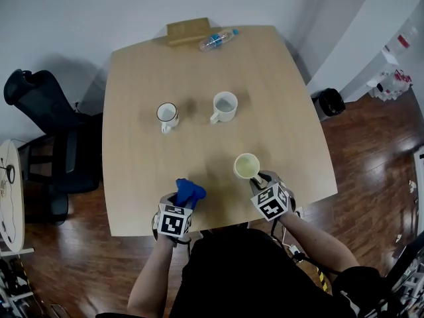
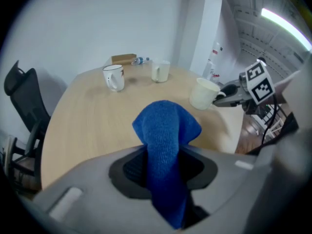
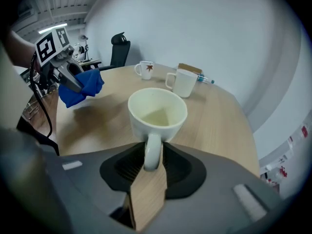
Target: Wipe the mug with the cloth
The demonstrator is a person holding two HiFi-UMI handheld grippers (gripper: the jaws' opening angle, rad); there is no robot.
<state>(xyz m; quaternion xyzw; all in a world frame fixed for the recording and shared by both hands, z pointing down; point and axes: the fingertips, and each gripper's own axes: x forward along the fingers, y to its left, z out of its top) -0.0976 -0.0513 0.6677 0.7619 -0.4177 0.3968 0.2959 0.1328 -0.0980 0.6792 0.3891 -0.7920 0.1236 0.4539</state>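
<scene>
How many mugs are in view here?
3. The near mug has its handle between the right gripper's jaws; the dark-rimmed mug stands farther back, left; the white mug stands beside it, to its right. None looks hidden.

Bright even light; fisheye corners, seemingly blurred.

Left gripper (image 1: 186, 196), right gripper (image 1: 262, 178): grey shells, black-white marker cubes (image 1: 173, 222); black top (image 1: 245, 270).
</scene>
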